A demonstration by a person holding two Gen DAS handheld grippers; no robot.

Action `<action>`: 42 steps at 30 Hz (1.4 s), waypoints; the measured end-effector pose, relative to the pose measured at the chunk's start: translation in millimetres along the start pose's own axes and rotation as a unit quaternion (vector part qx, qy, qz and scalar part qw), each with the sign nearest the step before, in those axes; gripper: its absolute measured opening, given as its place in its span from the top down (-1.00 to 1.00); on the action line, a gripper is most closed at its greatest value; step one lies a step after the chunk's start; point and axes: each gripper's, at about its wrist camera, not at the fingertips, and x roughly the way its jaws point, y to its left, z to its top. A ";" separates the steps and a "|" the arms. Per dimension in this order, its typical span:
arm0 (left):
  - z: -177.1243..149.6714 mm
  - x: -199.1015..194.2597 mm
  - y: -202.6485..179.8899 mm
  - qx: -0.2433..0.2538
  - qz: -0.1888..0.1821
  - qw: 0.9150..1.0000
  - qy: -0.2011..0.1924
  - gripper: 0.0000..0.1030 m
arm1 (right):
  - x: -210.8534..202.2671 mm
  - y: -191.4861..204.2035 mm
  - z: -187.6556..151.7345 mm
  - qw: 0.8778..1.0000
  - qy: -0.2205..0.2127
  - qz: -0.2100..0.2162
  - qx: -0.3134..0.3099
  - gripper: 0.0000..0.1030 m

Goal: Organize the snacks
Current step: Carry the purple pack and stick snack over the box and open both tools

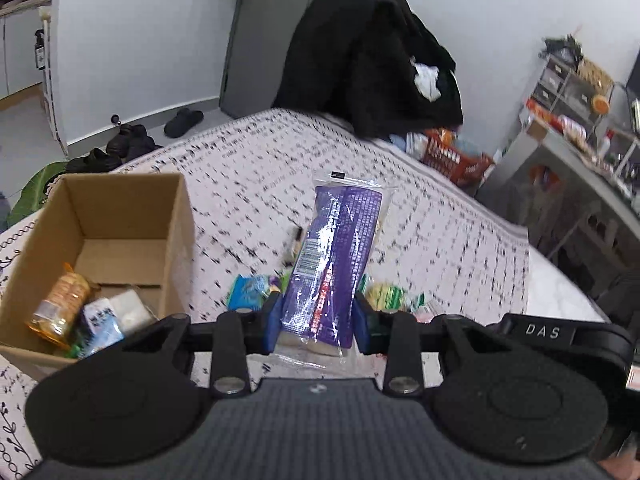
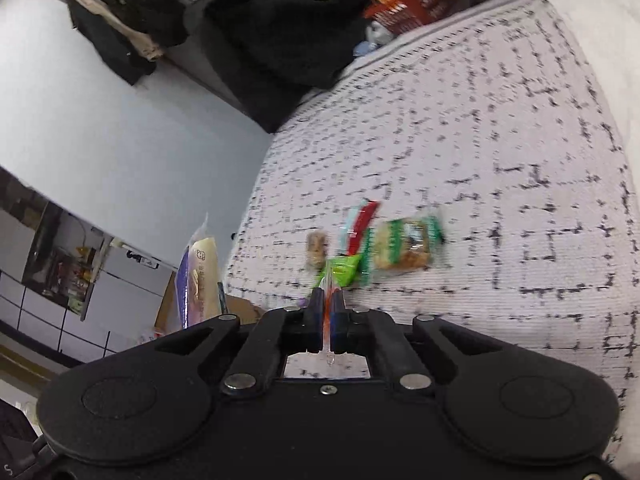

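Holding a purple pack (image 1: pixel 334 256) upright, the left gripper (image 1: pixel 316 322) has its blue fingers (image 1: pixel 271 320) clamped on the pack's lower sides, lifted above the bed (image 1: pixel 440 220). A box (image 1: pixel 120 216) sits at the bed's left edge, just left of the gripper, w/ a few snacks already in its bottom: an orange pack (image 1: pixel 60 304), a blue-white pack (image 1: pixel 102 326). The step in hand looks like carrying the purple pack over to the box.

The right gripper (image 2: pixel 326 312) has its fingers pressed together on a thin wrapper (image 2: pixel 328 320), clear w/ an orange-red streak; what's inside can't be told. It hangs over the loose pile (image 2: pixel 380 244) near the bed's middle: green, red and brown packs, blurred.

Next move, prob.: swing the left gripper left until the pack is over the box opening, lower, then spread the fingers. The pack is tall vs. the box, so tipping it flat likely helps. The right gripper's wrapper goes in after; the pile is left to sort.
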 end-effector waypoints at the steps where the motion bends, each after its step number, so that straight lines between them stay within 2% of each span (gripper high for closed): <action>1: 2.2 -3.0 3.4 -0.003 0.001 1.000 -0.004 0.32 | -0.4 5.7 -0.5 1.000 -0.001 0.002 -0.004 0.95; 16: 20.1 -38.8 65.2 -0.048 0.021 0.998 -0.043 0.32 | -4.4 77.4 -11.5 0.999 -0.013 0.010 -0.050 0.95; 23: 24.3 -40.6 92.6 -0.077 0.019 0.996 -0.050 0.32 | -1.5 114.1 -22.3 0.997 -0.009 0.010 -0.082 0.95; 24: 24.5 -41.2 96.9 -0.084 0.019 0.995 -0.053 0.34 | -0.2 118.3 -23.4 0.996 -0.010 0.011 -0.086 0.95; 25: 24.8 -42.5 101.2 -0.091 0.015 0.994 -0.059 0.54 | 1.0 122.7 -25.0 0.996 -0.009 0.011 -0.090 0.95; 28: 27.3 -44.8 108.9 -0.101 0.006 0.993 -0.065 0.61 | 6.2 135.2 -31.3 0.995 -0.007 0.007 -0.103 0.95; 29: 27.5 -44.1 109.4 -0.096 0.004 0.993 -0.064 0.70 | 8.0 137.7 -33.1 0.994 -0.006 0.005 -0.105 0.95; 36: 17.5 -37.8 136.6 -0.126 -0.002 0.991 -0.043 0.75 | 16.9 148.8 -41.8 0.994 -0.006 -0.010 -0.109 0.95; 42: 16.3 -39.3 166.3 -0.174 0.006 0.984 -0.033 0.74 | 20.8 162.9 -47.0 0.993 -0.006 -0.017 -0.115 0.95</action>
